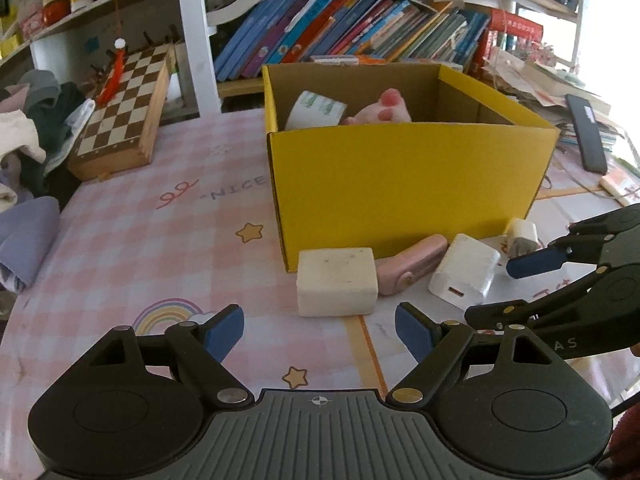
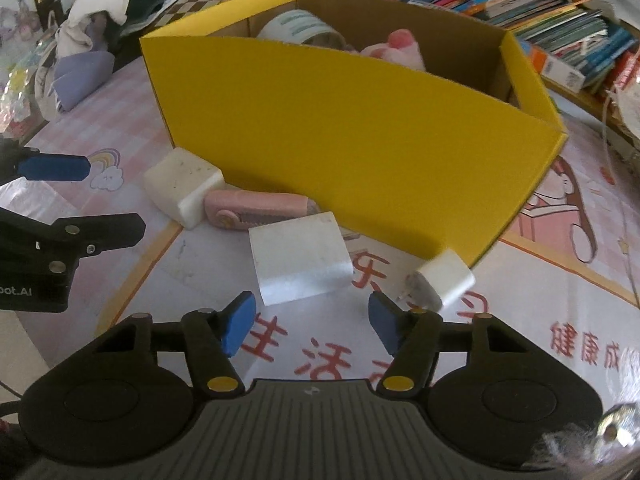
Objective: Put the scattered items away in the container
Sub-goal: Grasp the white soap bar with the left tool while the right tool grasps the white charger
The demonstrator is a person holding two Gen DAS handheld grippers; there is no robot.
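Observation:
A yellow cardboard box (image 1: 408, 184) (image 2: 352, 132) stands on the table and holds a tape roll (image 1: 316, 111) (image 2: 300, 26) and a pink plush toy (image 1: 384, 110) (image 2: 400, 50). In front of it lie a white block (image 1: 336, 282) (image 2: 182, 186), a pink utility knife (image 1: 412, 270) (image 2: 256, 210), a white charger brick (image 1: 464, 272) (image 2: 298, 258) and a small white plug (image 1: 522, 234) (image 2: 440, 280). My left gripper (image 1: 320, 330) is open and empty just before the white block. My right gripper (image 2: 312, 322) is open and empty before the charger brick.
A chessboard box (image 1: 124, 108) and a clothes pile (image 1: 28, 128) lie at the left. Bookshelves (image 1: 360, 28) stand behind the box. A black phone (image 1: 586, 132) and papers lie at the right. The table has a pink patterned cover (image 1: 140, 240).

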